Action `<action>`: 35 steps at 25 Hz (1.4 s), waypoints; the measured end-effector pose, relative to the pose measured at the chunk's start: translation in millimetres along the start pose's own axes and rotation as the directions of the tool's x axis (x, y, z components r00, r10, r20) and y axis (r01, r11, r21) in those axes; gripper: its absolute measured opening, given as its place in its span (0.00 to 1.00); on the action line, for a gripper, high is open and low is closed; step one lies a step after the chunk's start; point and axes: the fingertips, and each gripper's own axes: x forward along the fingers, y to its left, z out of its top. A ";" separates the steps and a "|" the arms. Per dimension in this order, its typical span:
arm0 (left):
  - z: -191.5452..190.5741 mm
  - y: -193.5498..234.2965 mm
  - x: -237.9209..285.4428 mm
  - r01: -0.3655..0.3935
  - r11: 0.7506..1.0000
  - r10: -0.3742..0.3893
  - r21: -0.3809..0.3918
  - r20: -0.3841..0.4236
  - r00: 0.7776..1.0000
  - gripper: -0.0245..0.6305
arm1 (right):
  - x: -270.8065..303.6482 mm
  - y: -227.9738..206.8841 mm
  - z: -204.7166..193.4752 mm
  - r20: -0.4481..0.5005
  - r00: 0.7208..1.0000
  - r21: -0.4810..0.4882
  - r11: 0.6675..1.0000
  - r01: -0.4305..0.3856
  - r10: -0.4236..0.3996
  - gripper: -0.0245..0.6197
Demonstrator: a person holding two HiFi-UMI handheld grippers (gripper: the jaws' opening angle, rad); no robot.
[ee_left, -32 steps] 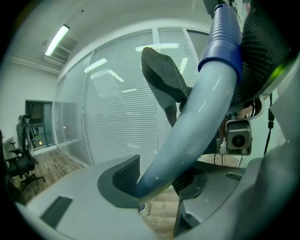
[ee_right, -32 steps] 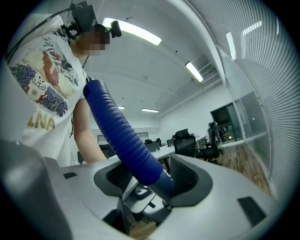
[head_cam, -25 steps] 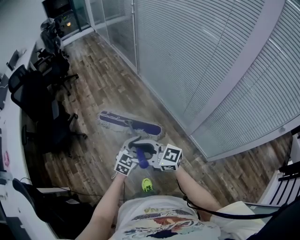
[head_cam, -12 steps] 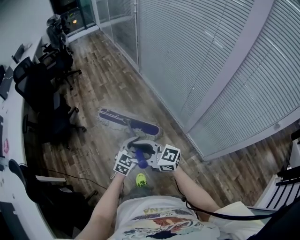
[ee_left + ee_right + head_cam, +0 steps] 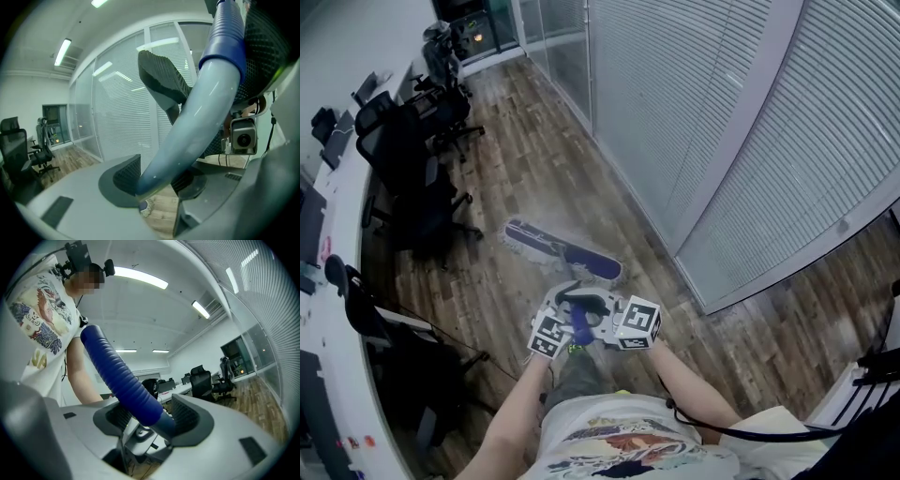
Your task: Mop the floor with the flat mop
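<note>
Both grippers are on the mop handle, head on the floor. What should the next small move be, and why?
Probably push the purple flat mop head forward along the wooden floor, keeping beside the glass partition with blinds. The left gripper and right gripper are both shut on the blue-sleeved mop handle, the head lies flat, and open boards stretch ahead.

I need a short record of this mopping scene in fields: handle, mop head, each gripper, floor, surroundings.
handle: pale grey mop handle with a blue ribbed grip
mop head: long purple pad, lying flat on the floor
left gripper: shut on the mop handle
right gripper: shut on the mop handle, at the blue ribbed grip
floor: brown wooden planks
surroundings: black office chairs at left, glass wall with white blinds at right
</note>
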 end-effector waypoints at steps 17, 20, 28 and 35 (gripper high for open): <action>-3.1 -136.3 -62.9 -0.151 0.985 0.150 -0.085 -0.014 0.989 0.26 | -66.4 146.5 -18.9 -0.064 0.985 0.027 0.987 -0.161 0.163 0.41; -2.1 -145.7 -70.2 -0.154 0.983 0.153 -0.095 -0.016 0.988 0.26 | -68.3 158.1 -17.6 -0.068 0.983 0.032 0.986 -0.166 0.168 0.41; -8.3 -152.4 -103.0 -0.153 0.983 0.154 -0.105 0.003 0.988 0.26 | -48.4 187.3 -21.9 -0.087 0.982 0.020 0.986 -0.168 0.169 0.41; -21.4 -149.9 -147.6 -0.147 0.982 0.151 -0.120 0.028 0.988 0.26 | -11.1 218.9 -31.5 -0.130 0.978 0.014 0.986 -0.166 0.166 0.41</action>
